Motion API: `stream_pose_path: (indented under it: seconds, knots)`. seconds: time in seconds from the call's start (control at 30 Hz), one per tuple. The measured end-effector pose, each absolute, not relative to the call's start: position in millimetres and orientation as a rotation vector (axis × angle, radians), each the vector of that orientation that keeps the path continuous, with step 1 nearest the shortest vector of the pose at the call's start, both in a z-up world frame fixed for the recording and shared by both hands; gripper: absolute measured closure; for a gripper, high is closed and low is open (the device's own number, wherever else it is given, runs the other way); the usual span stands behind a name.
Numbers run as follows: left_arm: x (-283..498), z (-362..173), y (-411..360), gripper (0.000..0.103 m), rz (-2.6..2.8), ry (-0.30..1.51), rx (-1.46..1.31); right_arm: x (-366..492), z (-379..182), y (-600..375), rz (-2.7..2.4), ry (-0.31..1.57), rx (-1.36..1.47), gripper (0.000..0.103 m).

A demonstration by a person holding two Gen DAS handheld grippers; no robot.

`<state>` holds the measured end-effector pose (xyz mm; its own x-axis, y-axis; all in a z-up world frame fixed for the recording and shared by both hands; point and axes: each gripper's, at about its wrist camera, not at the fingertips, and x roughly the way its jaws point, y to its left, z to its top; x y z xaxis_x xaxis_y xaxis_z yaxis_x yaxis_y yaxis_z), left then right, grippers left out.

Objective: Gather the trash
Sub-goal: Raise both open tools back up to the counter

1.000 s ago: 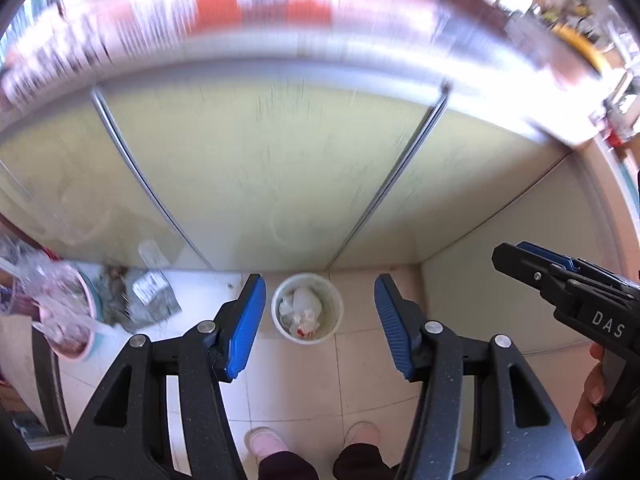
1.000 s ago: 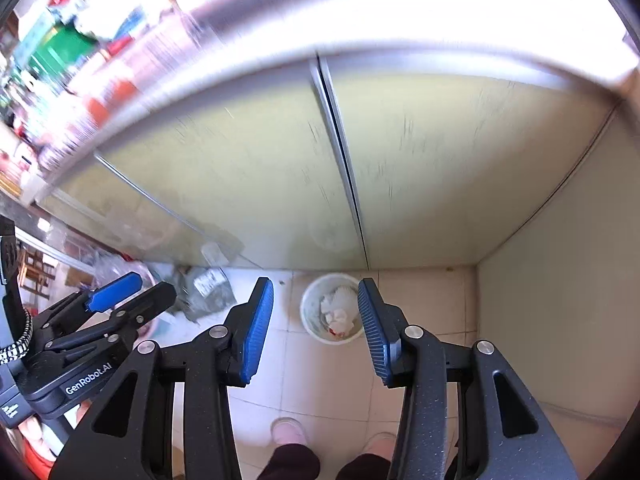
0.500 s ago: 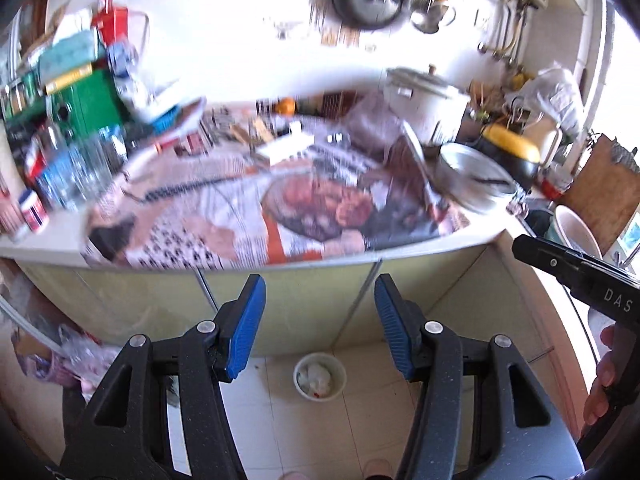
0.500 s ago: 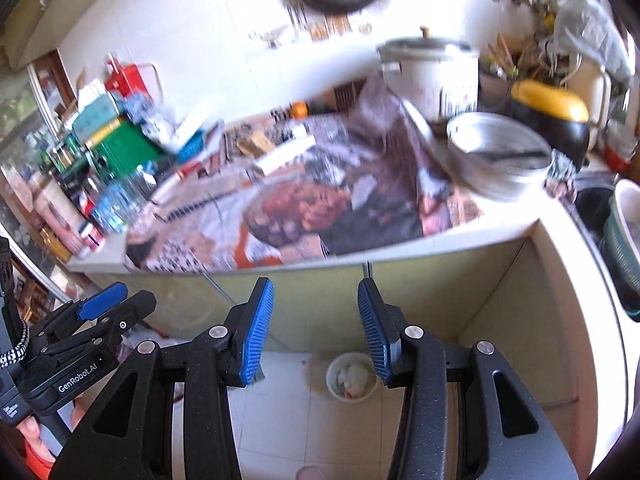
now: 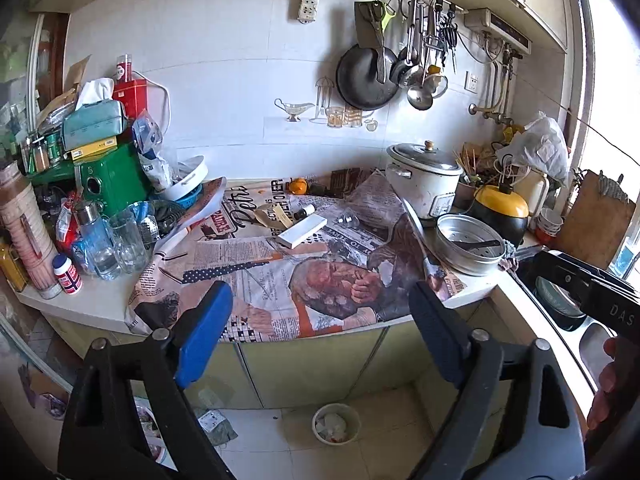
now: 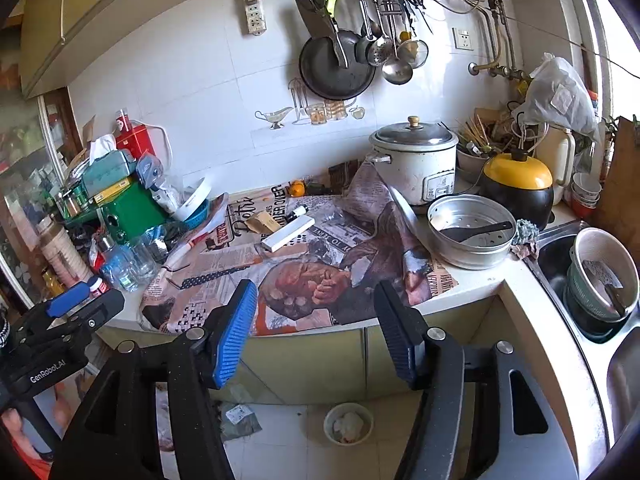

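My left gripper (image 5: 320, 336) is open and empty, held in front of a counter covered with newspaper (image 5: 304, 280). My right gripper (image 6: 316, 328) is open and empty at the same height. On the newspaper lie a white flat box (image 5: 303, 231) (image 6: 288, 233), a brown paper scrap (image 5: 274, 216) (image 6: 264, 222), a small dark bottle (image 5: 304, 212) (image 6: 297, 213) and an orange (image 5: 298, 185) (image 6: 297, 189). A small white bin (image 5: 336, 424) (image 6: 348, 424) with crumpled trash stands on the floor below the counter.
A rice cooker (image 6: 414, 160), a metal steamer pan (image 6: 472, 232) and a yellow-lidded pot (image 6: 518, 184) stand at the right. Glasses and bottles (image 5: 108, 240) and a green box (image 5: 112, 180) crowd the left. A sink (image 6: 592, 300) with bowls is far right.
Both views have swung up from the floor and bin to the counter top. Both grippers stayed open and empty.
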<state>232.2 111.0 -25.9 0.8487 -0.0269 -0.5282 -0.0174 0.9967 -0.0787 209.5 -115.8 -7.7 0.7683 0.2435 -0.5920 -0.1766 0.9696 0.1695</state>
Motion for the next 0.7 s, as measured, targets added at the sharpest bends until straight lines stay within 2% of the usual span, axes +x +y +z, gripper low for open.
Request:
stream_pose_path:
  seconds: [0.23, 0.7]
  knots:
    - [278, -28, 109, 0.011, 0.014, 0.559, -0.071, 245, -10, -122, 0.232, 0.635, 0.117, 0.043]
    - [431, -38, 86, 0.011, 0.113, 0.623, -0.129, 391, -14, -147, 0.363, 0.690, 0.067, 0.043]
